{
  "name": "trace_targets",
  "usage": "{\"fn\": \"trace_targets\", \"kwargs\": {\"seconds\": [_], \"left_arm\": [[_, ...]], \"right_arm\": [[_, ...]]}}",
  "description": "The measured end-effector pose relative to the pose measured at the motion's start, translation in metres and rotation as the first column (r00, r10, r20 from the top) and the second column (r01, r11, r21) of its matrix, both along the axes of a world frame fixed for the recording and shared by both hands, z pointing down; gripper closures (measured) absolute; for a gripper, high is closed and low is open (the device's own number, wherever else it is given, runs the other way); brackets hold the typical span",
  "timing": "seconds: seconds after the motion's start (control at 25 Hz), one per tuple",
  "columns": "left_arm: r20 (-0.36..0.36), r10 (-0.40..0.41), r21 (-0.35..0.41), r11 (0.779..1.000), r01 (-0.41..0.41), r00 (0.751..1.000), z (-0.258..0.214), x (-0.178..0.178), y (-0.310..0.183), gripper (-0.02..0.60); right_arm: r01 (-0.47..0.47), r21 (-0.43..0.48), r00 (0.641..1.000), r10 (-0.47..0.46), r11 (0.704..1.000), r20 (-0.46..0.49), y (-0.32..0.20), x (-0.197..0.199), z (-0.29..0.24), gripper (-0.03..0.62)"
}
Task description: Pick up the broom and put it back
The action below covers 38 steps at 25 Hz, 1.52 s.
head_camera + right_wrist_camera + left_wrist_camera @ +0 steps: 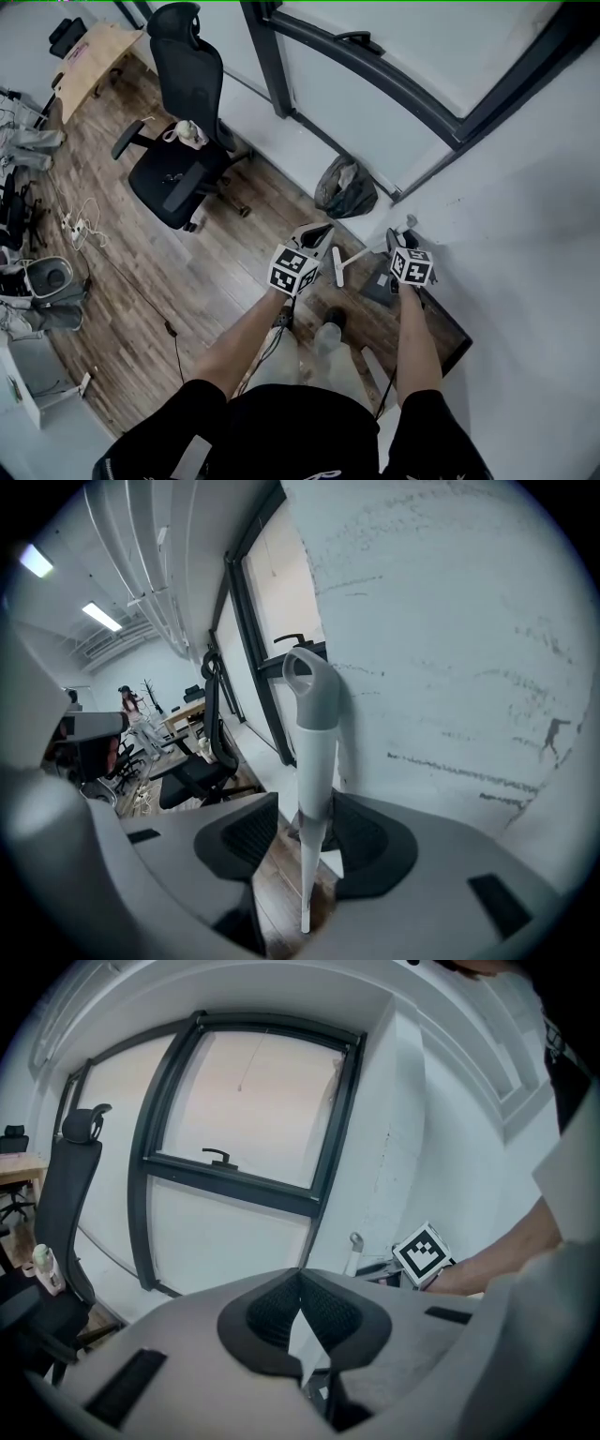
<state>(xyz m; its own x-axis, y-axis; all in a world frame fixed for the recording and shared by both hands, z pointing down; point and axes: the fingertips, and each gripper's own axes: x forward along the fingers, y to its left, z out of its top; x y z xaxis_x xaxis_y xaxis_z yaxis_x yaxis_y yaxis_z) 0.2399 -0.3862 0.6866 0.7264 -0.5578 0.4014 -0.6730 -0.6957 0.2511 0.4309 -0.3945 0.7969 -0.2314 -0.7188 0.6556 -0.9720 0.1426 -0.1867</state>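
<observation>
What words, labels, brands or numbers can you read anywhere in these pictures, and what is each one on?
No text can be read in any view.
Left marker cube and right marker cube: black-and-white square patterns only, no letters or numbers.
Black shirt: a white mark at the bottom edge of the head view, cut off and unreadable.
</observation>
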Motion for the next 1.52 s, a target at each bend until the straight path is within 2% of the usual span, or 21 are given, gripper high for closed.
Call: {"fn": "trace_targets", "kwargs": {"seconds": [0.16,0.2,0.24,0.76,1.08,1.52], "left_arm": [[0.0,-0.016,-0.005,1.0,0.016,1.0,0.0,-0.01,-0.004,0.56],[0.001,-0.017,-0.007,1.0,0.017,1.0,0.001,-0.012,-0.004,0.56],[0.002,-0.017,-0.007,1.0,0.017,1.0,0.001,-0.013,-0.004,0.56],[-0.004,-0.018,-0.006,1.0,0.018,1.0,-0.001,-0.032,0.004,0.56],[-0.011,-0.041,0.011,0.999,0.041,0.999,-0.014,-0.066,0.019,0.56],[-0.048,-0.07,0.058,0.996,0.072,0.996,-0.045,-0.114,0.043,0.56]], "right_arm": [[-0.025,-0.017,0.999,0.025,1.0,-0.029,-0.006,0.002,0.004,0.418],[-0.03,-0.02,0.999,0.03,0.999,-0.035,-0.006,0.003,0.005,0.435],[-0.033,-0.022,0.999,0.032,0.999,-0.04,-0.007,0.002,0.004,0.479],[0.015,-0.026,0.999,-0.016,1.0,-0.033,0.021,-0.027,-0.006,0.48],[0.036,-0.015,0.998,-0.037,0.999,-0.057,0.05,-0.055,-0.023,0.48],[0.076,0.033,0.988,-0.071,0.997,-0.138,0.081,-0.087,-0.065,0.479]]}}
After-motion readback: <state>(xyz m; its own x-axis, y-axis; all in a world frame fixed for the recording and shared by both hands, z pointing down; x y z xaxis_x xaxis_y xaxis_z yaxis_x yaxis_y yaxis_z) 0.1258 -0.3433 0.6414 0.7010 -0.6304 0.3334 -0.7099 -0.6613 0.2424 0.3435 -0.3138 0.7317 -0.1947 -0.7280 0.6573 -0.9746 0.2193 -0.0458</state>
